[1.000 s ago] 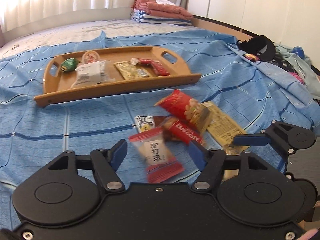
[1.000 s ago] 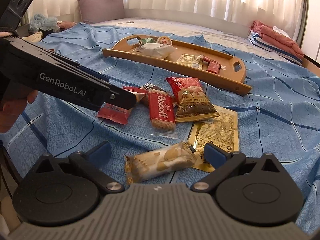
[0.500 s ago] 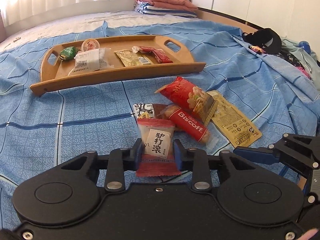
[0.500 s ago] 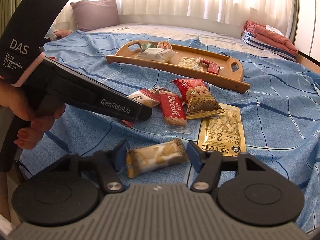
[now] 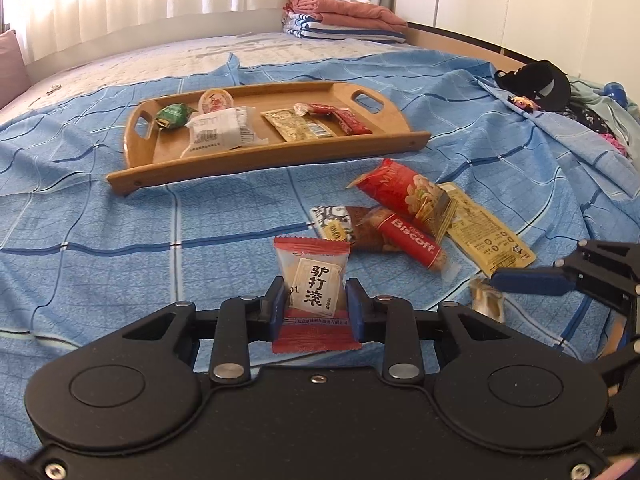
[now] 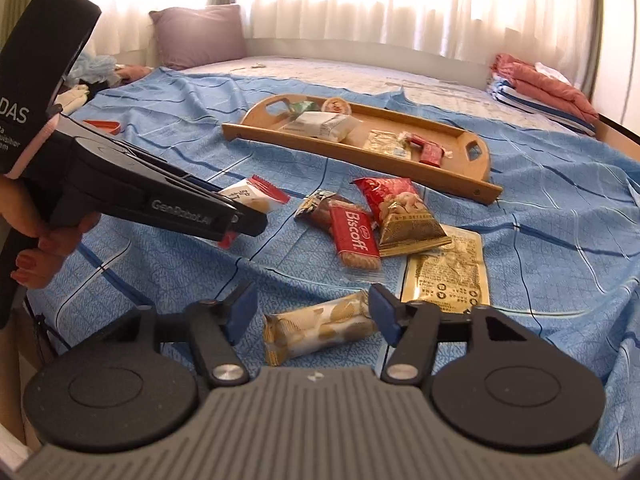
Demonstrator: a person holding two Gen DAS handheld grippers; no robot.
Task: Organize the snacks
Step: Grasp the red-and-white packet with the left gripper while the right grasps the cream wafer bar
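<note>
Bedding comes first: a blue sheet [image 5: 120, 264] covers the bed, and on it, far from both hands, sits the wooden tray [image 5: 272, 160] with several snacks already in it, its long side running across the view. Between tray and grippers lies a loose pile of packets, among them a red peanut bag [image 5: 404, 196], a Biscoff bar [image 5: 412, 240] and a flat gold sachet [image 5: 484, 236]. The left gripper [image 5: 316, 306] pinches a small red-and-white packet [image 5: 314, 280] from both sides, pads pressed against its edges, the packet standing upright with its long axis pointing away toward the tray; in the right wrist view it looks lifted clear of the sheet. From this gripper the tray lies ahead and a little to the left, past open sheet, with the pile off to the right of that path. The right gripper [image 6: 310, 314] is near the pile's closest edge, its jaws opening around a tan cookie packet [image 6: 320, 326] that lies crosswise between the pads; the right pad is at the packet's end, the left pad stands apart from it. I judge the left hand better placed for the tray, since it alone has a firm hold.
</note>
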